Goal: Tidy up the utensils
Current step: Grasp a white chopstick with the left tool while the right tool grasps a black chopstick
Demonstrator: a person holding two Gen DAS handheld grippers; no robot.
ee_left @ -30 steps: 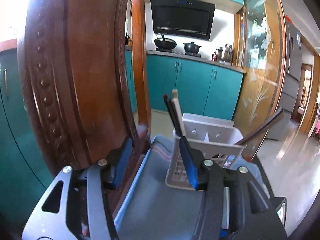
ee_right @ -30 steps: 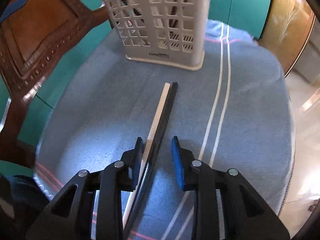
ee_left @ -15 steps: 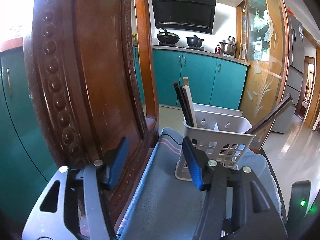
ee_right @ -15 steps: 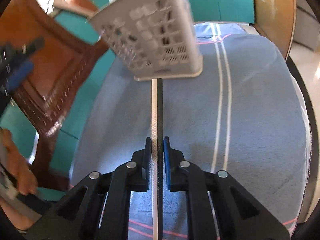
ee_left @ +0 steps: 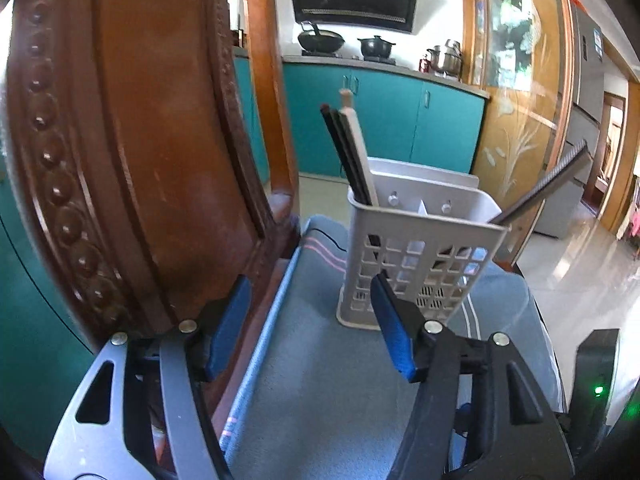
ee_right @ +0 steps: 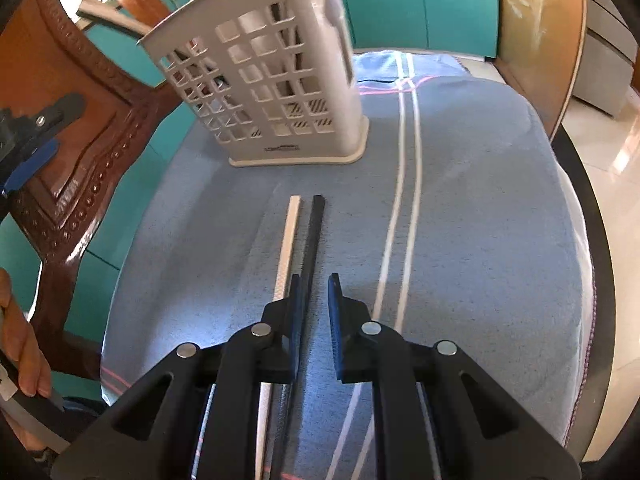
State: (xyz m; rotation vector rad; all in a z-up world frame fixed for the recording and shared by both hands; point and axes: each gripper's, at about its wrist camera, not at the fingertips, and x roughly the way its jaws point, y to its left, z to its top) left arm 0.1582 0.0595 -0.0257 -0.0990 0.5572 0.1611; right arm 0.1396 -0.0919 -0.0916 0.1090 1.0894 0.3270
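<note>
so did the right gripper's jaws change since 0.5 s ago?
Yes. The right gripper has opened: its jaws, then clamped on the white and black chopsticks, now stand apart, and it has drawn back from the white plastic lattice utensil basket.

Both tongs [ee_left: 310, 328] [ee_right: 312, 308] have black frames, blue pads, silver screws.

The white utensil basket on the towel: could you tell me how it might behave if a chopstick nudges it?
The white utensil basket looks like thin, perforated plastic, so probably light and easy to shift. It is tall on a narrow base, so possibly tippy. The chopsticks leaning out at its rim may add leverage, though the towel likely limits sliding.
</note>
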